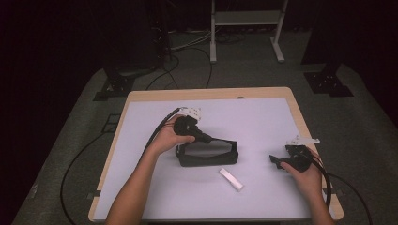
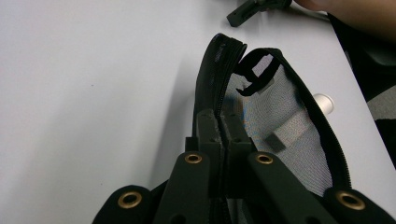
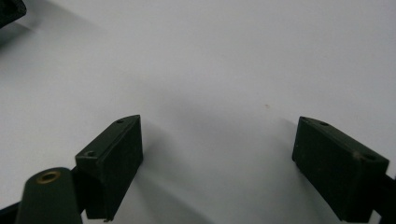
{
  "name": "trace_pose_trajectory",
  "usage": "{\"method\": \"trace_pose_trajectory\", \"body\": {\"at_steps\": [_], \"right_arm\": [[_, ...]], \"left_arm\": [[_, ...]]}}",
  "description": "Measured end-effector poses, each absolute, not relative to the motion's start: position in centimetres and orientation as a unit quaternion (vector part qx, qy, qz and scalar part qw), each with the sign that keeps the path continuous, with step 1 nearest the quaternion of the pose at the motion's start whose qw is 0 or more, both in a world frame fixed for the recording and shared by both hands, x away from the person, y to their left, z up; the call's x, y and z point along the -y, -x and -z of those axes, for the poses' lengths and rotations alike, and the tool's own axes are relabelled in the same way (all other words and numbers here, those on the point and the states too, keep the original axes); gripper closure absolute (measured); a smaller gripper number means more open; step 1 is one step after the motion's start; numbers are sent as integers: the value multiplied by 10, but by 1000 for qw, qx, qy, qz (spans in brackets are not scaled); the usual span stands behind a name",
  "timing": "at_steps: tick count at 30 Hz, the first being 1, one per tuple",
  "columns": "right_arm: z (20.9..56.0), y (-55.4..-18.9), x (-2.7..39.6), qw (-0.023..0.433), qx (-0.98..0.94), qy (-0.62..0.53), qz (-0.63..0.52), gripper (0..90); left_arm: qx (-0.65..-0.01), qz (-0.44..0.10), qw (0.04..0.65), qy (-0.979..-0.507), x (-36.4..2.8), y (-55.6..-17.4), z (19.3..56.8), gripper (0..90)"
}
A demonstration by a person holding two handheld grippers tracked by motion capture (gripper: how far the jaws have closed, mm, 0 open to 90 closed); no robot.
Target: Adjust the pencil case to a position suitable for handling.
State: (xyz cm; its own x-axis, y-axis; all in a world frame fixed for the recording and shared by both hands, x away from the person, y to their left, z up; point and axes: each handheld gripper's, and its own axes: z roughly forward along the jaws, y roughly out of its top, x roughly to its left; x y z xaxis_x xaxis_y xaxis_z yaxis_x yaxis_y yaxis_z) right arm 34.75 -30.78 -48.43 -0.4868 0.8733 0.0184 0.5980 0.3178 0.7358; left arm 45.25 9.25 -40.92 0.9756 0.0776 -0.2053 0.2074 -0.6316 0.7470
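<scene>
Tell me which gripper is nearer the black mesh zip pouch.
Left. The left gripper is clamped on the zipper edge of the black mesh zip pouch. The right gripper sits apart to the pouch's right on the table, jaws open.

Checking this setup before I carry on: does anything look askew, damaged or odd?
Nothing looks damaged or spilled. The black mesh pouch lies unzipped, its zipper edge pinched up by the left gripper. A small white bar lies loose and slanted on the table beside it. The right gripper rests open, holding nothing.
</scene>
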Motion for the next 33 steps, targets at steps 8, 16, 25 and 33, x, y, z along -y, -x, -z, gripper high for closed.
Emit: {"method": "trace_pose_trajectory", "body": {"at_steps": [8,16,25,33], "right_arm": [[484,-347,308,196,-788,-467,-351,153],[484,-347,308,196,-787,-467,-351,153],[484,-347,308,196,-787,-467,-351,152],[484,-347,308,196,-787,-467,-351,153]], "left_arm": [[-72,82,420,-901,-87,-454,412,890],[-67,81,415,-903,-83,-459,413,889],[-75,67,414,-905,-80,-459,414,826],[-99,41,420,-901,-87,-456,406,619]]}}
